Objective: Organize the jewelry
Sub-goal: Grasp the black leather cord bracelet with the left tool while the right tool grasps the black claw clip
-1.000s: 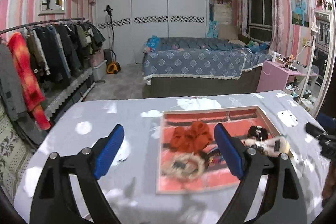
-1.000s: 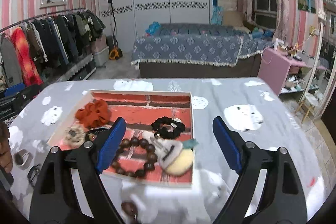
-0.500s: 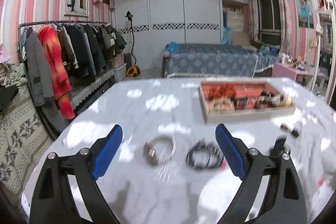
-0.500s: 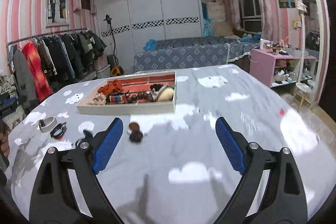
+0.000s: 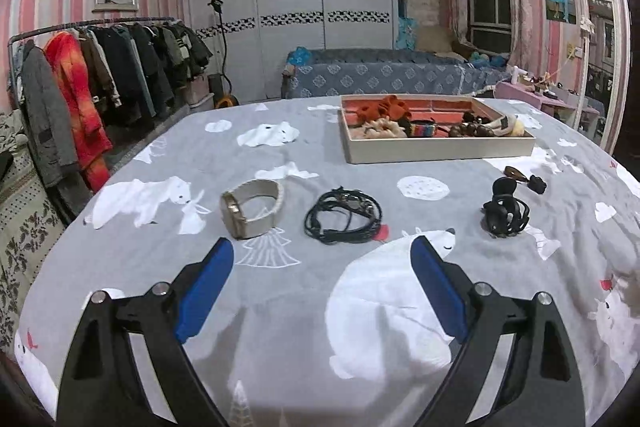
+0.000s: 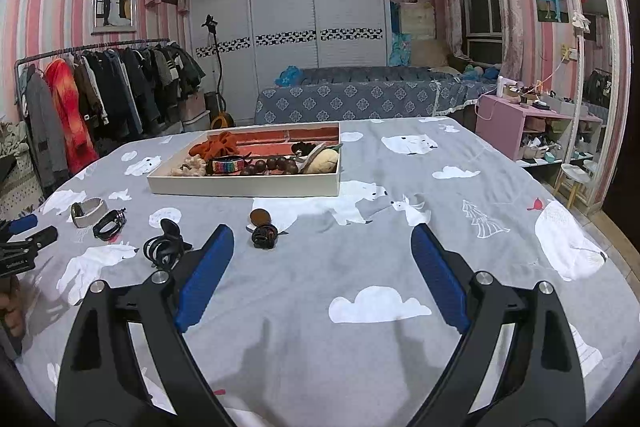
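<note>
1. The left gripper (image 5: 322, 287) hangs over the near part of the worktop (image 5: 280, 307), which is covered with a grey cloth printed with polar bears. Its blue-padded jaws stand wide apart with nothing between them.
2. The right gripper (image 6: 322, 283) hangs over the same cloth further to the right, its jaws likewise wide apart and empty.
3. A shallow white tray (image 5: 440, 151) with a red brick-pattern floor sits toward the far side of the worktop. In it lie an orange scrunchie (image 5: 384, 107), a cream fluffy hair tie (image 5: 378, 129), a multicoloured bracelet (image 6: 228, 165), a string of dark wooden beads (image 6: 272, 165) and a pale plush piece (image 6: 324, 159).
4. Loose on the cloth, well short of the tray, lie four pieces in a rough row:
   - a watch with a white band (image 5: 252, 209), just beyond the tip of the left gripper's left finger;
   - a black cord bracelet (image 5: 344, 217) to its right, near it but apart;
   - a black claw clip (image 5: 506, 213) further right;
   - a small dark hair tie with a brown oval piece (image 6: 262, 231) beyond the clip, nearer the tray.
5. In the right wrist view the left gripper's finger tips (image 6: 24, 231) show at the left edge, near the watch.
</note>
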A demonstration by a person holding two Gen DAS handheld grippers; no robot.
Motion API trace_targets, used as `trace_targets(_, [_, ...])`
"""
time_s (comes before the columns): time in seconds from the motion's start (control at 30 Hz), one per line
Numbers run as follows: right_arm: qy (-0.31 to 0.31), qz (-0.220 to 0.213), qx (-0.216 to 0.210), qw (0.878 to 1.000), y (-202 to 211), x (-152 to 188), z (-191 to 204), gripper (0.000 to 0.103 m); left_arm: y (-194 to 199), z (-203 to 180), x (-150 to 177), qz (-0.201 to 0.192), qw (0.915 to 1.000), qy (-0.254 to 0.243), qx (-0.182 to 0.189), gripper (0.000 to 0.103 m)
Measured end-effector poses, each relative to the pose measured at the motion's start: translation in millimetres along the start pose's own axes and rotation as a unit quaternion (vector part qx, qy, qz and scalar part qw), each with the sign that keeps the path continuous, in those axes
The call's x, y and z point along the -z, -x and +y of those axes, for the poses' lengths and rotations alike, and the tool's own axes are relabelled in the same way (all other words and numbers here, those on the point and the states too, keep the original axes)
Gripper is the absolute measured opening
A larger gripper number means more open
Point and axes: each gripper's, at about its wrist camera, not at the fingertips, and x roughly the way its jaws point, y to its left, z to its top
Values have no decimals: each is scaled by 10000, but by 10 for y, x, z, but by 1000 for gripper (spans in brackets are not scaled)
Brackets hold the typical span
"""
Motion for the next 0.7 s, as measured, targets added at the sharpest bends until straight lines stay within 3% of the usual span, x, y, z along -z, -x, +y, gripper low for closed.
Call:
trace_targets(0.33, [198,190,-26,9996,25,-49,231,90,-277,60,-108,387,9992,-8,-20,88])
trace_targets(0.43, [232,345,-149,9990,-55,-68,374,91,-347,67,-152,509,9984,179,158,88])
trace_targets(0.57, [405,613,-274,9969,-238,-57,629,91,-450,-40,-194,602,9980,50,167,88])
trace_targets(0.7, [552,818,-476,9940,-467,-75,895,91,-724,-120,-208,1058,9943,42,84,88])
